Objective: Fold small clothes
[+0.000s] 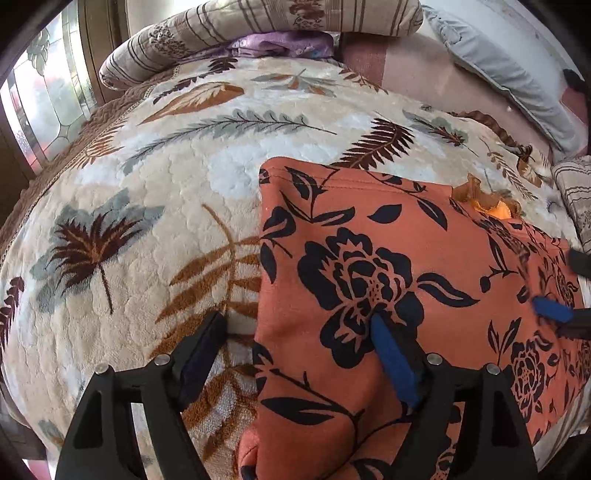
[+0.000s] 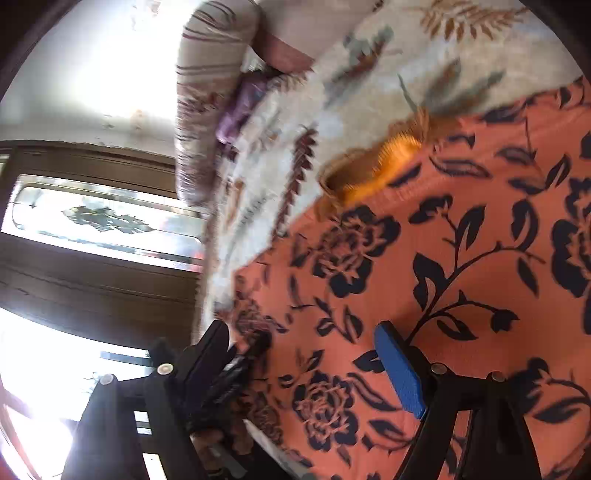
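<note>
An orange garment with black flower print (image 1: 406,266) lies on a leaf-patterned plush blanket (image 1: 147,177). My left gripper (image 1: 299,325) is open over the garment's left edge, one finger on the blanket and the blue-padded finger (image 1: 391,354) on the cloth. The right gripper shows in the left wrist view (image 1: 565,295) at the garment's right side. In the right wrist view my right gripper (image 2: 303,336) is open, tilted over the garment (image 2: 443,266). An orange lining (image 2: 373,170) shows at the garment's opening.
Striped pillows (image 1: 258,26) and purple cloth (image 1: 280,44) lie at the head of the bed. A grey pillow (image 1: 517,77) is at the right. A patterned glass window (image 1: 44,107) stands to the left.
</note>
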`<state>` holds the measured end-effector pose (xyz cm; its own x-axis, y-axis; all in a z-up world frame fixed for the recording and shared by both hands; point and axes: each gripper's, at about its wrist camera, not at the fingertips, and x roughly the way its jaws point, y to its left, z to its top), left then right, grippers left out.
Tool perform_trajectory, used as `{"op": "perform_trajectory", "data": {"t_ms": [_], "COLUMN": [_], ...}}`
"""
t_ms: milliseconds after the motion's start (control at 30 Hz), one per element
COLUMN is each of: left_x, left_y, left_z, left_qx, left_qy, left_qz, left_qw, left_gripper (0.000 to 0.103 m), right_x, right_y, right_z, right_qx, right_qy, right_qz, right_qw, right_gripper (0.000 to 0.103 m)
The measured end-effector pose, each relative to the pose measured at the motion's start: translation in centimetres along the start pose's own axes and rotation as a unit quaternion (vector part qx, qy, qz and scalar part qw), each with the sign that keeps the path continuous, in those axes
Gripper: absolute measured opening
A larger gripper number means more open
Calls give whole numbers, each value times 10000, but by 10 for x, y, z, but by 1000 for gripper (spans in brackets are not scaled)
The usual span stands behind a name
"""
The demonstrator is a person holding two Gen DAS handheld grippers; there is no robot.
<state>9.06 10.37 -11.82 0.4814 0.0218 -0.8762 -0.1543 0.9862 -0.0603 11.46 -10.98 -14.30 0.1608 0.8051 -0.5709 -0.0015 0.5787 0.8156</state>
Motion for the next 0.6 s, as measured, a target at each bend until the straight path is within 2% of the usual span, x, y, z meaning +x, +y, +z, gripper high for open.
{"op": "perform_trajectory", "data": {"t_ms": [33, 67, 133, 167, 200, 233, 267, 300, 333, 367, 433, 500, 533, 567, 600], "left_x": [-7, -16, -25, -18, -5, 5, 1, -3, -8, -14, -17, -5, -1, -3, -8], "left_y": [2, 1, 1, -2, -4, -4, -1, 1, 3, 4, 2, -1, 1, 4, 6], "left_z": [1, 0, 0, -1, -3, -7, -7, -6, -5, -6, -8, -12, -13, -11, -9], "left_qx": [-21, -15, 91, 181, 279, 253, 112, 27, -21, -10, 111, 229, 172, 58, -23], "left_qy": [2, -130, -446, -360, -104, -1, -133, -81, -47, -117, -258, -102, -100, -90, -43], "left_qz": [12, 6, -14, 80, 184, 167, 117, 64, 13, -27, 64, 132, 93, 26, 9], "left_qw": [10000, 9999, 9990, 9992, 9994, 9995, 9998, 9999, 10000, 9999, 9996, 9996, 9998, 9999, 10000], "left_gripper": [82, 82, 82, 82, 84, 85, 87, 86, 86, 86, 86, 87, 87, 87, 87], "right_x": [7, 3, -3, -1, 3, 11, 23, 35, 38, 32, 25, 31, 39, 52, 58], "right_y": [-10, -9, 15, 26, 34, 35, 29, 17, 7, 11, 35, 50, 48, 39, 25], "right_z": [1, 2, 4, 5, 6, 10, 17, 22, 25, 27, 26, 27, 29, 34, 35], "right_qx": [307, 472, 141, -27, -88, -90, -51, 134, 449, 476, 80, -113, -220, -161, 166], "right_qy": [-46, -268, -376, -345, -298, -255, -213, -156, -169, -323, -370, -350, -322, -210, -194], "right_qz": [-119, -27, 277, 417, 503, 532, 359, -139, -207, -56, 334, 524, 429, -125, -337], "right_qw": [9994, 9985, 9988, 9985, 9982, 9982, 9991, 9997, 9986, 9983, 9987, 9980, 9983, 9996, 9991], "right_gripper": [82, 83, 83, 83, 84, 88, 89, 89, 85, 87, 87, 89, 90, 87, 85]}}
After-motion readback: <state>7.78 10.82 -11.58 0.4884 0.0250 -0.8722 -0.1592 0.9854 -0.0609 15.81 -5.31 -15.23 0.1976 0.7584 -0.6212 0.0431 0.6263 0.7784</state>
